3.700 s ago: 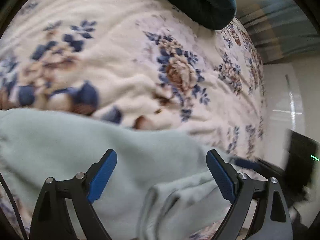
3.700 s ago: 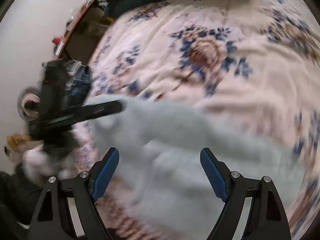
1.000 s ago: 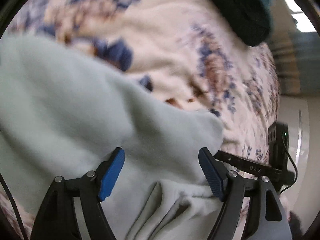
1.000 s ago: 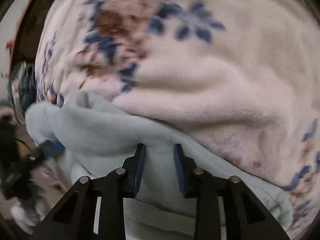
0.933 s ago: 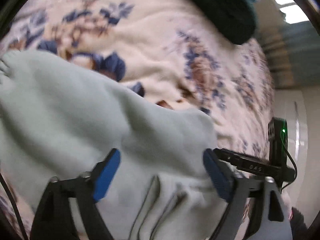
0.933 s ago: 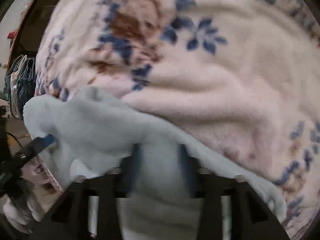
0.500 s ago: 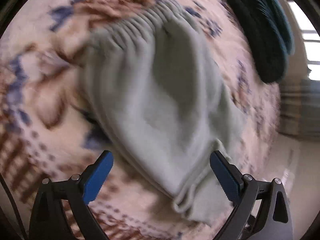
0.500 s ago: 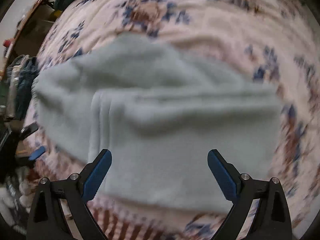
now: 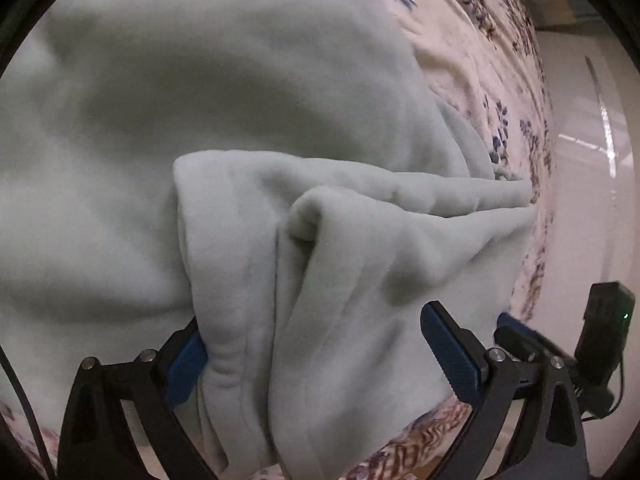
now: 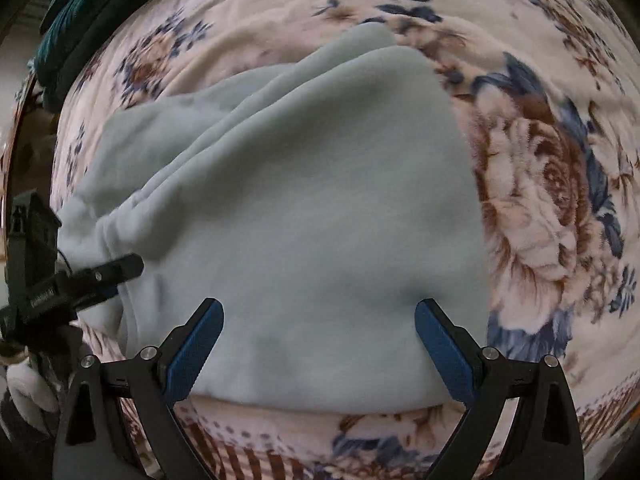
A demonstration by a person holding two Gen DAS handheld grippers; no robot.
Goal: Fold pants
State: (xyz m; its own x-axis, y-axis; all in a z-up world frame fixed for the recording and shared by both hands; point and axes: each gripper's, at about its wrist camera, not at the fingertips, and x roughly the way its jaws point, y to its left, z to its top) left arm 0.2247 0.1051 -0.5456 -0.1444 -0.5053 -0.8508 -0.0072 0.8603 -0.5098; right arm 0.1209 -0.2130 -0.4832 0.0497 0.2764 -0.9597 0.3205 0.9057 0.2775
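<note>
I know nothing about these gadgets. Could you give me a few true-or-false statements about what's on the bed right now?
1. The pale green pants lie on a floral blanket. True.
2. The right hand-held gripper is clamped shut on the pants. False: its jaws stand wide open above them.
3. A dark teal fabric sits at the blanket's far edge. True.
4. The pants are spread out flat in one layer. False: layers overlap in folds.
5. The left hand-held gripper is open. True.

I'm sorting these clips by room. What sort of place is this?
Most likely a bedroom: the pale green pants lie on a plush floral blanket that looks like bedding, with dark teal fabric piled at its far edge.
</note>
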